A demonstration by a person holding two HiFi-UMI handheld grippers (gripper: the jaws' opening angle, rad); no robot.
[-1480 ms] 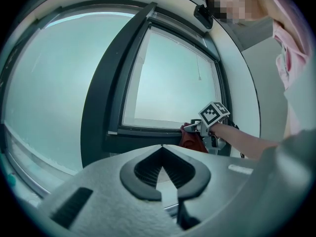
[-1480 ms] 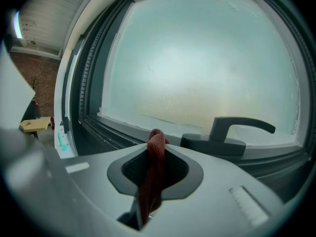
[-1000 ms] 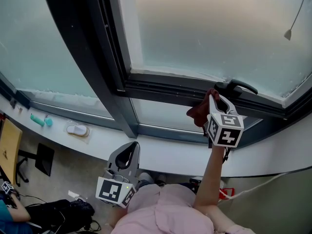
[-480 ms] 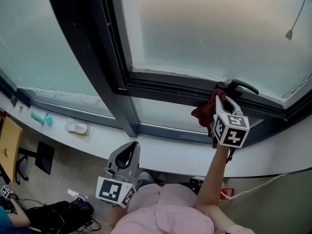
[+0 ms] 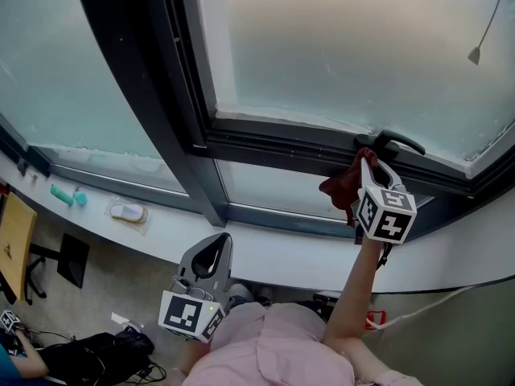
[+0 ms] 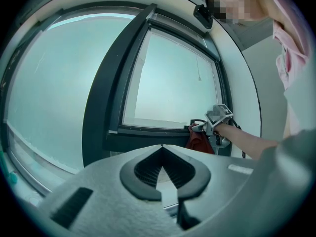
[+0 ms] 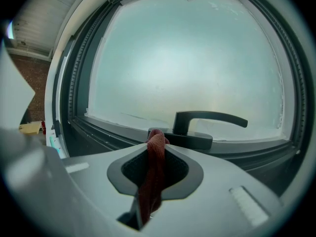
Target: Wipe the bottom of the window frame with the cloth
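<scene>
Where the right gripper (image 7: 157, 141) is held up at the bottom rail of the window frame (image 5: 273, 146), its jaws are seen closed on a dark red cloth (image 7: 149, 181). The cloth is pinched between them, and the rest of it is bunched loosely beneath the gripper. The cloth's upper end is placed at the frame, just beside the base of the black window handle (image 7: 207, 118). Contact with the rail cannot be confirmed. The left gripper (image 6: 162, 148) is held low, well apart from the frame and near the person's pink garment (image 5: 273, 352). Its jaws are closed tip to tip, with nothing between them. A white object (image 5: 129, 212) and a teal object (image 5: 66, 196) are noted on the white sill (image 5: 273, 256), to the left.
</scene>
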